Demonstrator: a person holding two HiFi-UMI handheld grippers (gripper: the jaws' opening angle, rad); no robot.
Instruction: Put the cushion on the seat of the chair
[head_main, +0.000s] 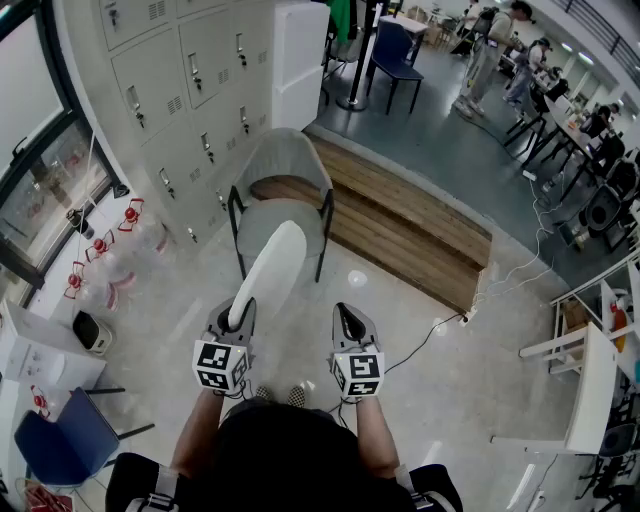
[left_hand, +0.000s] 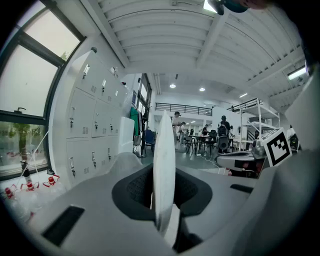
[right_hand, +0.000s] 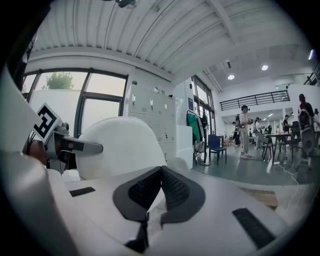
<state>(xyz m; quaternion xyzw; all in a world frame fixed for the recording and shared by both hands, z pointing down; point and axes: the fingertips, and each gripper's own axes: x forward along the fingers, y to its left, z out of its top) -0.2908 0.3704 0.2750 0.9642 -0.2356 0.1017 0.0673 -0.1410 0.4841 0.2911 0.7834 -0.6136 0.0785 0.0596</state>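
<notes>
A white oval cushion (head_main: 275, 262) stands on edge in my left gripper (head_main: 240, 312), whose jaws are shut on its near rim. It reaches out over the floor towards the grey shell chair (head_main: 290, 165) with black legs, which stands just ahead; the chair's seat (head_main: 258, 218) is partly hidden behind the cushion. In the left gripper view the cushion (left_hand: 164, 165) rises thin and upright between the dark pads (left_hand: 135, 190). My right gripper (head_main: 350, 322) hangs beside it on the right, shut and holding nothing. The right gripper view has the cushion's broad face (right_hand: 120, 147) at left.
Grey lockers (head_main: 190, 80) line the wall left of the chair. A low wooden platform (head_main: 400, 215) runs behind and right of it. A cable (head_main: 440, 325) crosses the floor at right. A blue chair (head_main: 60, 440) stands at lower left, bottles (head_main: 110, 250) by the window.
</notes>
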